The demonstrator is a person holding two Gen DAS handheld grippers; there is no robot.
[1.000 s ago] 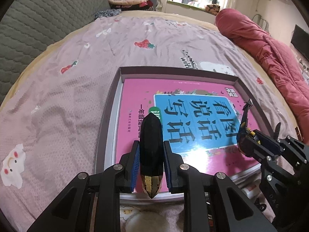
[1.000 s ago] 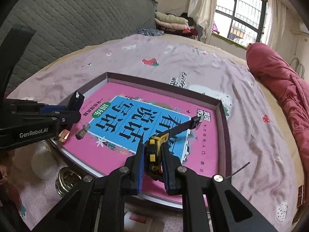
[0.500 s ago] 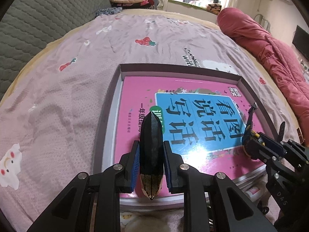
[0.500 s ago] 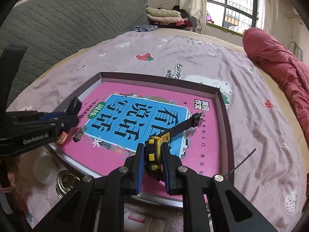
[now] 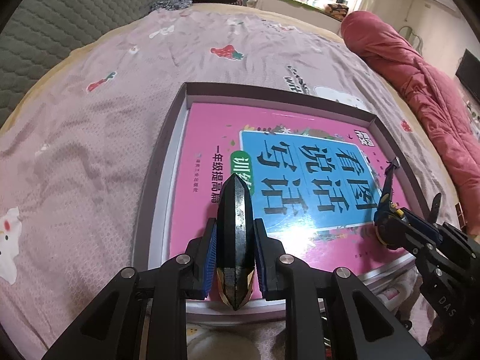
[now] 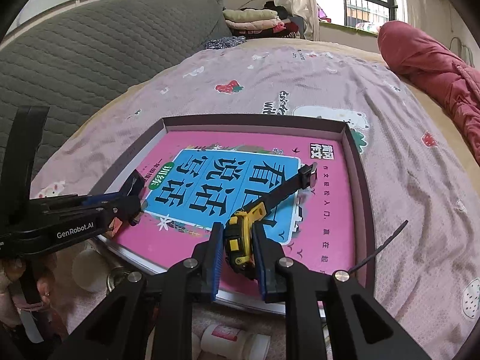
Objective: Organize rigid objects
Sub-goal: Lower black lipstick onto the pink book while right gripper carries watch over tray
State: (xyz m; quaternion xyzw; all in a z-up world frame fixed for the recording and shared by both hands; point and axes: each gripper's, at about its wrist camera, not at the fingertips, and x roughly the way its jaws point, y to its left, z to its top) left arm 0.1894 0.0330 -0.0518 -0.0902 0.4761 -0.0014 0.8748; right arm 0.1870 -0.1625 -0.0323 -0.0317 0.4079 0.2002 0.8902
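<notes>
Below the tray's near edge: a white bottle (image 6: 231,340), a metal tin (image 6: 115,279) and a pale round thing (image 6: 90,271) lie half hidden behind the gripper frames; what they are stays unclear.
Left gripper (image 5: 235,258): jaws closed on a black faceted object with a gold end (image 5: 235,231), pointing away over the book; what it is cannot be told.
Right gripper (image 6: 238,250): jaws have just been opening, yet the pads seem to touch the yellow-and-black watch (image 6: 240,237) between them; its black strap (image 6: 285,190) lies across the book.
Book (image 5: 294,180): pink cover, blue panel with Chinese characters, flat in the tray.
Tray (image 5: 168,156): shallow, dark-rimmed, on the bed.
Bed (image 5: 90,138): pink cartoon-print sheet.
Around: red quilt (image 5: 420,69) at the right, grey padded headboard (image 6: 90,54), folded clothes (image 6: 255,19) near the window.
Loose: a thin black strip (image 6: 381,247) over the tray's right rim.
</notes>
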